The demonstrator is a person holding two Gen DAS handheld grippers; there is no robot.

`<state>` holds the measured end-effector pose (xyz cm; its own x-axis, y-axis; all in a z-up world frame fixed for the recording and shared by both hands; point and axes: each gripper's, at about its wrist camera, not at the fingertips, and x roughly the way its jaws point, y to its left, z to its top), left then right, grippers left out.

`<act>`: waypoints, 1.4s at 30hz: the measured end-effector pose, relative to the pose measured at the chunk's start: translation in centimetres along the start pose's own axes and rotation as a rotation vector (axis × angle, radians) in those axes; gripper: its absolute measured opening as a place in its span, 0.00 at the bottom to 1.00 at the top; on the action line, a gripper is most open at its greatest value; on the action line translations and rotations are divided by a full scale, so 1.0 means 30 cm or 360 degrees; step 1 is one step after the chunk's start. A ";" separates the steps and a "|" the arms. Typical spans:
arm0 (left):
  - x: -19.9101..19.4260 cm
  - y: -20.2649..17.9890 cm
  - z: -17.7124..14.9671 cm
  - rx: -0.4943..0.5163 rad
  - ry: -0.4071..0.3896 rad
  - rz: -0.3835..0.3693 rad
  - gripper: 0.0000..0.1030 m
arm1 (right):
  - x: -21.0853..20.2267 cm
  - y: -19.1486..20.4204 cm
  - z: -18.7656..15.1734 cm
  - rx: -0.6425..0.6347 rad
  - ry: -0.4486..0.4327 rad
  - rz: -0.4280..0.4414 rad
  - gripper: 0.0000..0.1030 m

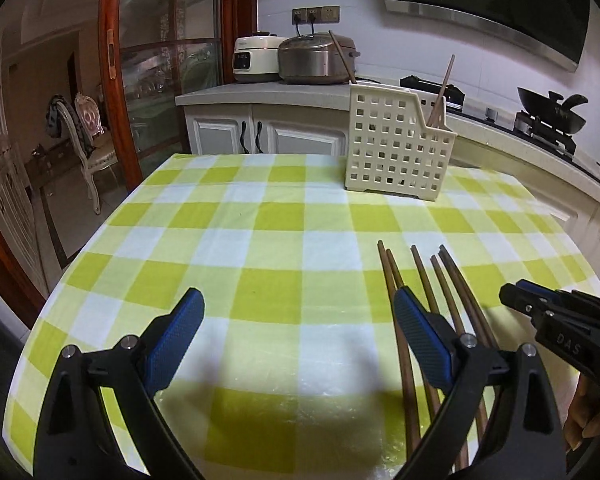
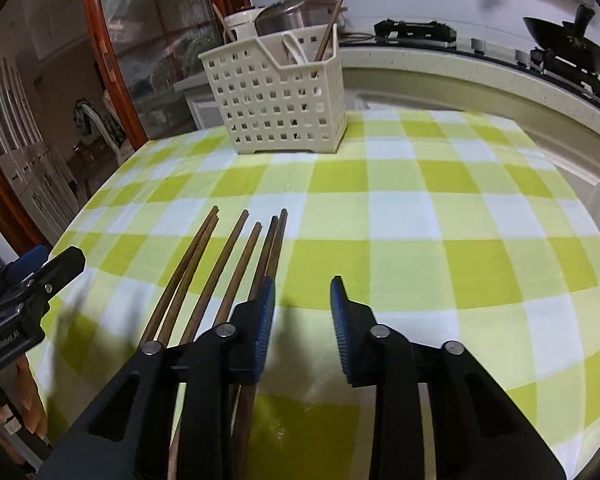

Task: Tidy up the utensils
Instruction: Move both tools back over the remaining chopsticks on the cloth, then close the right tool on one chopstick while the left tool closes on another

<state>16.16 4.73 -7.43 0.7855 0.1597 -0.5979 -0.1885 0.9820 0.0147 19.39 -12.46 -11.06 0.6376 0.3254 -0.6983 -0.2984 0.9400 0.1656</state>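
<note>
Nearest the left wrist camera, the left gripper [image 1: 298,326] hangs low over the bench [image 1: 260,216] with its blue-padded fingers [image 1: 180,332] spread wide and nothing between them. Its right-hand finger sits over the loose chopsticks [image 1: 428,292], which lie flat on the green-and-white checked cloth in a rough fan, tips pointing away.

From the right wrist camera, the right gripper [image 2: 302,296] is also parted, though less widely, and empty; its left finger overlaps the rightmost chopsticks [image 2: 236,256] of the fan, while the gap between the fingers opens onto bare cloth just beside them. The left gripper shows at that view's left edge (and the right gripper [image 1: 516,292] at the right edge of the left view), so the two flank the chopsticks.

Farther back, well apart from the sticks, a cream perforated utensil holder [image 2: 280,104] stands upright on the bench [image 2: 420,208], already holding a white spoon [image 2: 296,50] and upright chopsticks [image 2: 332,20].

Beyond it, two rice cookers [image 1: 316,58] and a wok [image 1: 552,114] sit on the kitchen counter.
</note>
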 end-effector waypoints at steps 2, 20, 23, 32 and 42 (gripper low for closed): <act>0.002 0.001 -0.002 0.0004 -0.0002 0.0003 0.90 | 0.014 0.013 0.011 -0.0025 0.0017 -0.0001 0.22; 0.006 0.027 -0.005 -0.0020 0.0018 -0.0037 0.89 | 0.088 0.071 0.045 -0.0113 0.0118 -0.0027 0.12; 0.013 0.030 -0.008 -0.0022 0.0032 -0.0038 0.89 | 0.098 0.074 0.044 -0.0122 0.0130 -0.0034 0.11; 0.040 0.022 -0.012 0.0008 0.0099 -0.0060 0.89 | 0.131 0.092 0.054 -0.0195 0.0162 -0.0110 0.10; 0.130 -0.070 0.016 0.0141 0.0244 -0.0081 0.74 | 0.097 0.028 0.033 -0.0129 0.0155 -0.0082 0.06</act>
<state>19.90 3.33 -9.40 0.6922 0.0990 -0.7149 -0.0931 0.9945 0.0476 21.70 -10.61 -12.26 0.5830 0.2616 -0.7692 -0.3257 0.9426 0.0737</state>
